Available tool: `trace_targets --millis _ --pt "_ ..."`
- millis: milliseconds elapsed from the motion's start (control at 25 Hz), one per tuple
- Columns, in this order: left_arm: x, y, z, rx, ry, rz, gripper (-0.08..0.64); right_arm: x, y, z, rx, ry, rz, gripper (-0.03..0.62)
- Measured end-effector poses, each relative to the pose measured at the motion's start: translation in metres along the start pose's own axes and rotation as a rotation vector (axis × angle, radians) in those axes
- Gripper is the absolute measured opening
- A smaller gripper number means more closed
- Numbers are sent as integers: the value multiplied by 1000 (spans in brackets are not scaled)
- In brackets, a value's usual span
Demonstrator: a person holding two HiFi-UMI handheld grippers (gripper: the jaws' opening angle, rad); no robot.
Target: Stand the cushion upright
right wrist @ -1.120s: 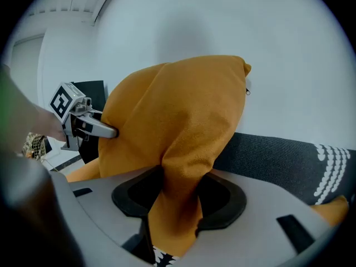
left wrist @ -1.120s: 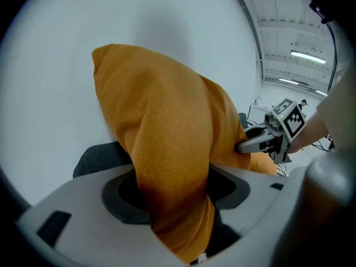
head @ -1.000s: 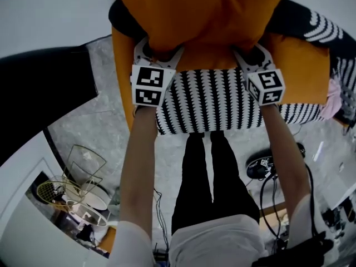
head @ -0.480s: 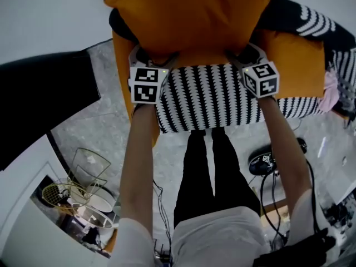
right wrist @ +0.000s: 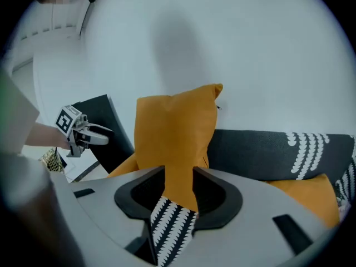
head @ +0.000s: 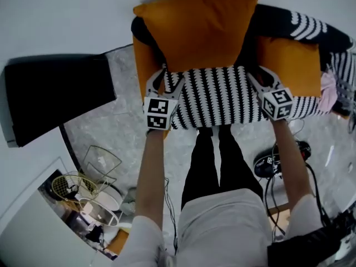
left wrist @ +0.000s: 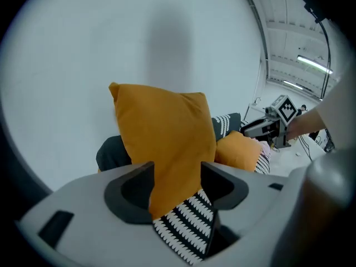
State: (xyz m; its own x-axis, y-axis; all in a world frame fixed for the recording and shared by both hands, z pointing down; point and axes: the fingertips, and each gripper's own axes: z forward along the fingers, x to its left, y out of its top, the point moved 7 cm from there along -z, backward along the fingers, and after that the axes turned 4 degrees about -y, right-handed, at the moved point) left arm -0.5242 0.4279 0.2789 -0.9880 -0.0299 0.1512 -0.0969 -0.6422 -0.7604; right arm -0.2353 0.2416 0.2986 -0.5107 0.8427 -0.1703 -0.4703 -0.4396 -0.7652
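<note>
The orange cushion (head: 197, 29) stands upright on the sofa, leaning back on the white wall, and shows too in the left gripper view (left wrist: 164, 143) and the right gripper view (right wrist: 175, 135). My left gripper (head: 168, 75) hovers just short of its lower left corner, over the black-and-white striped cushion (head: 214, 96). My right gripper (head: 257, 72) is off its lower right corner. Both sets of jaws have just been closing, with a gap between them and nothing in it. Neither touches the cushion.
The sofa has an orange seat (head: 289, 65) and a dark back cushion with white marks (head: 303, 24). A black panel (head: 55, 96) lies at the left. Wire baskets (head: 89, 177) and a cabled black device (head: 270, 163) sit on the floor.
Both grippers have let go of the cushion's lower corners and drawn back toward the person. The cushion stays upright against the wall on its own.
</note>
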Motion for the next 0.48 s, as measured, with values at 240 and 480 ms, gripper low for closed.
trace_targets --millis 240,480 --pt "-50 28 -51 -70 -21 -19 157 24 29 -80 -79 56 -1 71" --pt "-92 34 -104 -100 -42 -93 38 55 37 -135 -110 149 105 54"
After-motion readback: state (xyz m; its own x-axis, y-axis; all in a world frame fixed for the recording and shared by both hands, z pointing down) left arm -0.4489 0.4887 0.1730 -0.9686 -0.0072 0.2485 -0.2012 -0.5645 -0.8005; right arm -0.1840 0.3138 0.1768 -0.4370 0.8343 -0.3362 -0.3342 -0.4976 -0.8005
